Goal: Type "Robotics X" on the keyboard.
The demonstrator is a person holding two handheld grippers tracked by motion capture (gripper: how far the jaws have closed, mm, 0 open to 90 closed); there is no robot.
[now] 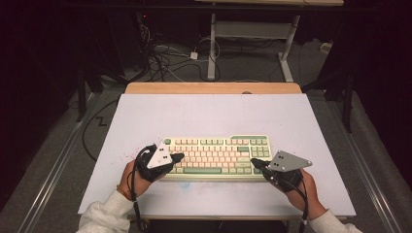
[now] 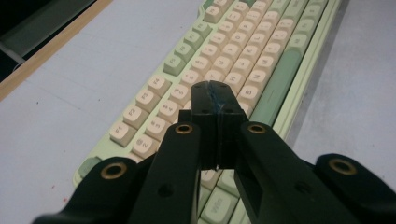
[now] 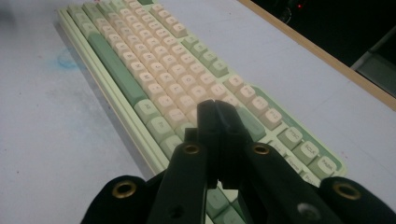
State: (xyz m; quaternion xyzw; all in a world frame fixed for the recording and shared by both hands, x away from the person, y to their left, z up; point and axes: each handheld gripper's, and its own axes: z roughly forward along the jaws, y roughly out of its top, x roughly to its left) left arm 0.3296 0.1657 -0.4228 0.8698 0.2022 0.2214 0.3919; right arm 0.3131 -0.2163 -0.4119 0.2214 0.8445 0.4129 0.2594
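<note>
A cream and pale green keyboard (image 1: 218,156) lies across the near middle of the white table top (image 1: 209,116). My left gripper (image 1: 179,157) hovers over the keyboard's left end, its jaws pressed together with nothing between them. In the left gripper view the shut tips (image 2: 213,93) point along the rows of keys (image 2: 243,51). My right gripper (image 1: 254,161) sits over the keyboard's right end, also shut and empty. Its tips (image 3: 215,109) reach over the keys (image 3: 154,74) in the right gripper view, beside the long green space bar (image 3: 114,65).
The table's wooden far edge (image 1: 214,88) borders a dark floor with cables (image 1: 165,58) and the legs of another desk (image 1: 212,43). A faint blue smudge (image 3: 67,59) marks the table top in front of the keyboard. White sleeves (image 1: 104,216) enter from below.
</note>
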